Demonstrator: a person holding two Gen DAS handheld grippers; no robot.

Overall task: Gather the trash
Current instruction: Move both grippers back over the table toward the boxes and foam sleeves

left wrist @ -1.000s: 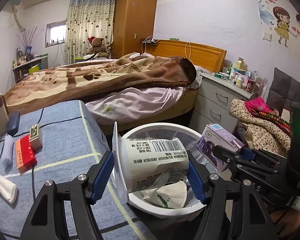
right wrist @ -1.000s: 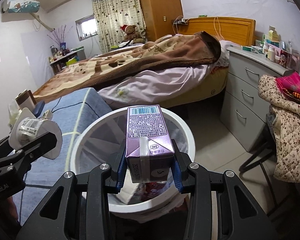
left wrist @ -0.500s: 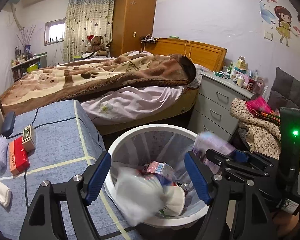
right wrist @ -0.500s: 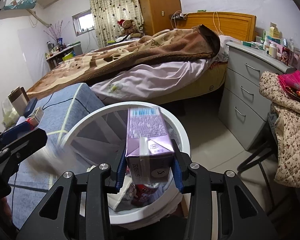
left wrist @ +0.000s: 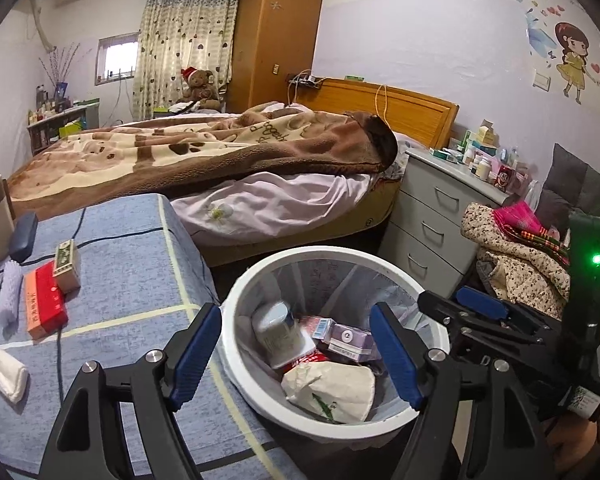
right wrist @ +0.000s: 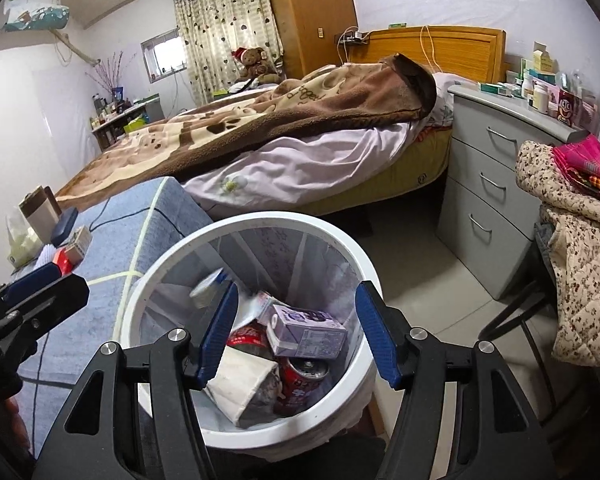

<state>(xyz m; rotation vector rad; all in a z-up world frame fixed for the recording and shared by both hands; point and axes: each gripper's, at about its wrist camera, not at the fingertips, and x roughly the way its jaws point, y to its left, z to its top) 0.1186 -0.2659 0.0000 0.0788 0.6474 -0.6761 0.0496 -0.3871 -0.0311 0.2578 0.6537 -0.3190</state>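
- The white trash bin (right wrist: 352, 252), round and lined with a clear bag, stands on the floor beside the blue-covered table (left wrist: 132, 248).
- Inside it lie one purple carton (right wrist: 306, 332), one red can (right wrist: 304, 376), one white cup (left wrist: 278, 332) and one crumpled white wrapper (left wrist: 332, 390).
- The right gripper (right wrist: 296, 334) hangs over the bin with its jaws just opened and empty.
- The left gripper (left wrist: 296, 356) is spread wide over the bin and holds nothing.

left claw (left wrist: 296, 354): black arms, ribbed blue pads, silver screws
right claw (right wrist: 296, 334): the same build
right claw body: green light, white label

A home bedroom: blanketed bed (left wrist: 204, 152), wardrobe (left wrist: 276, 36), bedside drawers (left wrist: 432, 216).
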